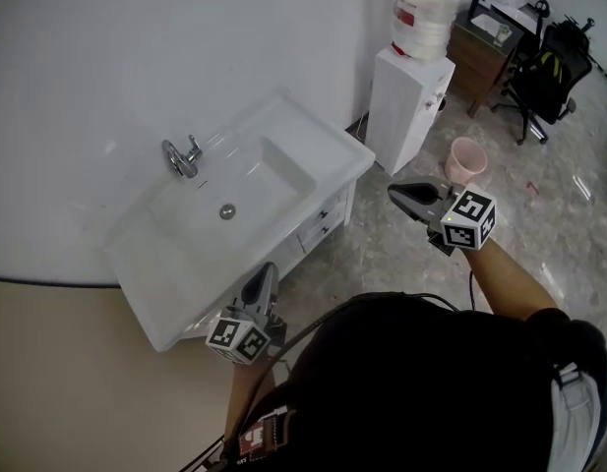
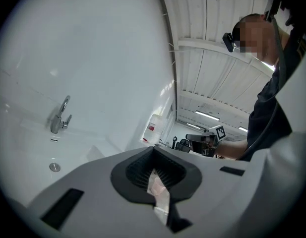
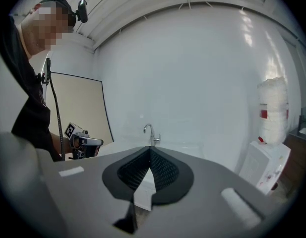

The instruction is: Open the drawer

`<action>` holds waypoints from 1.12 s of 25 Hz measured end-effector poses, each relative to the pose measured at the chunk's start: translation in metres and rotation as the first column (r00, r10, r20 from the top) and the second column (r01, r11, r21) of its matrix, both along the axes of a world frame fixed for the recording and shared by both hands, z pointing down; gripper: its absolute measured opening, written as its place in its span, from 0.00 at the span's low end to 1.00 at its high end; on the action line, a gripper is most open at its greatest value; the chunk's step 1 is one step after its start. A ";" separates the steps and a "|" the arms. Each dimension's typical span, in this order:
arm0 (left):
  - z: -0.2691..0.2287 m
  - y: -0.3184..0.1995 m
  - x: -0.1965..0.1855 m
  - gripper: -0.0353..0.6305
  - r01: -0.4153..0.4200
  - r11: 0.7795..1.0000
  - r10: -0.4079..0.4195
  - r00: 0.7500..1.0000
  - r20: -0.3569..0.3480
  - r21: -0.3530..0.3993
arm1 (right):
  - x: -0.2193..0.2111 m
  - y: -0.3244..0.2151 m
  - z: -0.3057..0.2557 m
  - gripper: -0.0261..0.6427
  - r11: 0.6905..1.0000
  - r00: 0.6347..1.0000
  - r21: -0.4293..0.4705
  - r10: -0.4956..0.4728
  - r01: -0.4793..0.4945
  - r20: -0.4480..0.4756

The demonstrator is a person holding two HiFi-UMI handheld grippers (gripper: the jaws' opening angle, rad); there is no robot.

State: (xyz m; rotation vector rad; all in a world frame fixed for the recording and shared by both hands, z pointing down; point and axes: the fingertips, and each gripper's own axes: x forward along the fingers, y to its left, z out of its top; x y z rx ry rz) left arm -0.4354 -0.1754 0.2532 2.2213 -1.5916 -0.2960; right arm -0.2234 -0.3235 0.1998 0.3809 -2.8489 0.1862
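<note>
1. The white washbasin cabinet (image 1: 151,278) stands ahead of both grippers, with the left one by its near front edge and the right one off its drawer side, apart from it.
2. A white water dispenser (image 1: 409,101) with a bottle on top stands beyond the right gripper, past the cabinet's far end.
3. A black office chair (image 1: 547,72) stands well beyond the right gripper, to its right.
4. The drawer (image 1: 323,221) sits shut in the cabinet front, between the two grippers. The right gripper's tips point toward it, and neither gripper touches it.
5. The left gripper (image 1: 267,269) has its jaws pressed together with nothing held.
6. The right gripper (image 1: 394,193) has its jaws meeting at the tips, with nothing between them.
7. A pink bucket (image 1: 467,159) stands on the floor just beyond the right gripper.
8. The faucet (image 1: 183,156) rises at the basin's far side, ahead and left of the left gripper.
9. The drain (image 1: 227,211) lies ahead of the left gripper's tips.
</note>
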 end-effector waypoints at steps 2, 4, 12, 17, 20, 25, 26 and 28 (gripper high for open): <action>0.011 -0.004 -0.006 0.05 -0.012 1.000 0.013 1.000 -0.014 0.003 | -0.011 -0.002 0.005 0.03 1.000 1.000 -0.006 0.000 0.000 -0.018; 0.018 -0.008 -0.006 0.05 -0.020 1.000 0.020 0.999 -0.025 -0.005 | -0.017 -0.004 0.011 0.03 1.000 1.000 -0.011 -0.002 0.002 -0.030; 0.031 -0.033 0.002 0.05 0.046 0.999 -0.046 0.999 -0.007 -0.021 | -0.009 -0.039 0.026 0.03 0.997 0.997 -0.022 -0.072 0.071 -0.033; 0.041 -0.062 0.031 0.05 0.141 0.988 -0.141 0.990 -0.005 -0.064 | 0.013 -0.087 0.036 0.03 0.989 0.989 -0.007 -0.148 0.148 -0.014; 0.056 -0.091 0.055 0.05 0.179 0.977 -0.185 0.982 -0.046 -0.112 | 0.023 -0.124 0.047 0.03 0.983 0.983 -0.021 -0.183 0.183 0.002; 0.104 -0.133 0.093 0.05 0.176 0.961 -0.197 0.977 -0.081 -0.214 | 0.030 -0.164 0.085 0.03 0.974 0.974 -0.035 -0.225 0.225 0.005; 0.116 -0.137 0.099 0.05 0.163 0.956 -0.190 0.978 -0.090 -0.242 | 0.033 -0.167 0.095 0.03 0.974 0.974 -0.042 -0.225 0.225 0.005; 0.141 -0.142 0.109 0.05 0.128 0.947 -0.166 0.980 -0.107 -0.293 | 0.039 -0.171 0.114 0.03 0.975 0.977 -0.066 -0.211 0.211 0.009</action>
